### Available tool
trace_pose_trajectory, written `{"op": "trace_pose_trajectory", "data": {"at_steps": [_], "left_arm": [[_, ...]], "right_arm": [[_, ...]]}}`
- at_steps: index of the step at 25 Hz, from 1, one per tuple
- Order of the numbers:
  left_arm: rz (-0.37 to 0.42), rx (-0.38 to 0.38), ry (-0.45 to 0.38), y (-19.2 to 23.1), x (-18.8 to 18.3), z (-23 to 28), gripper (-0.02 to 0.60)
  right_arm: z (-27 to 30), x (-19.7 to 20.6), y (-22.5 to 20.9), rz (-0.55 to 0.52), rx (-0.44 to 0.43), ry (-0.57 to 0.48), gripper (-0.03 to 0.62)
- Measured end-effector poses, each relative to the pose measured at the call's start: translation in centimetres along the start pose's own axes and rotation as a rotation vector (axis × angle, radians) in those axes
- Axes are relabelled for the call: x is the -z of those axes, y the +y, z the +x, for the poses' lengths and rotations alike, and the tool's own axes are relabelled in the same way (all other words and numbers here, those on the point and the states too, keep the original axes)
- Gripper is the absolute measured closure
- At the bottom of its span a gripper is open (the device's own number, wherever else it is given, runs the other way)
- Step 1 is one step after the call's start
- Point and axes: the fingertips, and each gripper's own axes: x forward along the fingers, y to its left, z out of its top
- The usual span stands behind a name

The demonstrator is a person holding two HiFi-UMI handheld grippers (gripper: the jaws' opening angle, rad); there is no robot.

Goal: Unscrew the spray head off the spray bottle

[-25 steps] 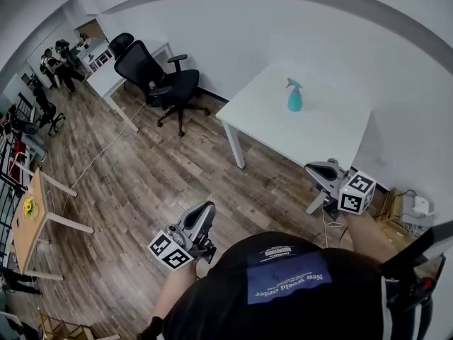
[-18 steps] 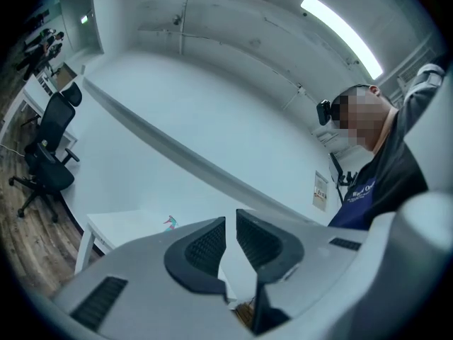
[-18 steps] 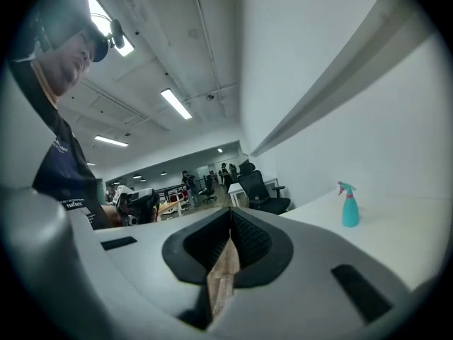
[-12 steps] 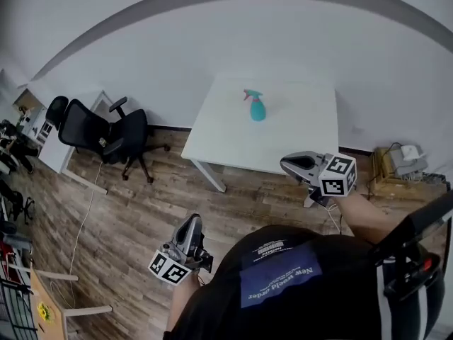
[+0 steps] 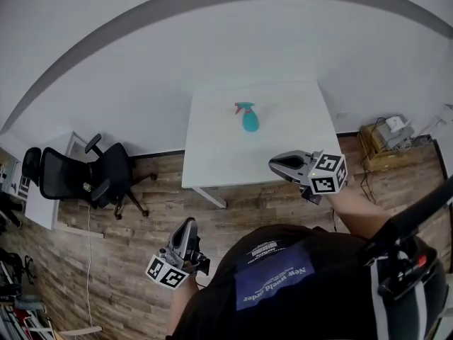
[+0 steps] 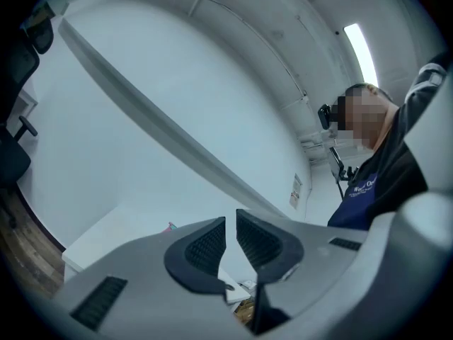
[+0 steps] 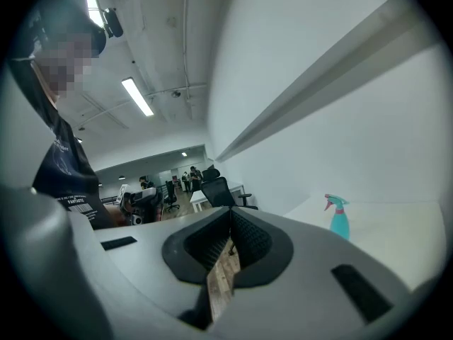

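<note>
The white table (image 5: 212, 161) stands with its far edge against the pale wall (image 5: 141, 83), its near edge and one leg facing the person across a strip of wooden floor (image 5: 127, 261). The spray bottle (image 5: 250, 119) stands upright towards the back of the tabletop, about midway between the side edges and well apart from the near edge, with bare white top showing on every side of it. Its long axis runs straight up; the pink spray head (image 5: 244, 107) sits on top of the teal body, its nozzle pointing to the left of the head view, and in the right gripper view the spray bottle (image 7: 338, 217) likewise stands upright with the nozzle aimed left. The right gripper (image 5: 272, 163) hangs by the table's near right corner, well short of the bottle, jaws together with nothing between them (image 7: 228, 239). The left gripper (image 5: 187, 224) is lower, over the floor off the near left corner and well apart from the table, its jaws (image 6: 231, 236) closed to a thin slit and empty. A black office chair (image 5: 106, 179) stands out to the left, well apart from the table, and some boxes (image 5: 386, 133) sit against the wall on the right
</note>
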Motion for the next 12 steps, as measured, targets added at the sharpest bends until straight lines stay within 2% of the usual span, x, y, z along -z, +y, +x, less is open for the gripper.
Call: {"op": "trace_pose_trajectory", "data": {"at_steps": [6,12], "left_arm": [[-0.032,0.001,0.018,3.5,0.1,1.8,0.529],[-0.018,-0.038,0.018,6.2,0.5,6.5,0.529]], "right_arm": [[2.4,-0.4,-3.1,0.016,0.017,0.001,0.597],[4.3,-1.4,-9.0,0.023,-0.031,-0.002,0.597]]}}
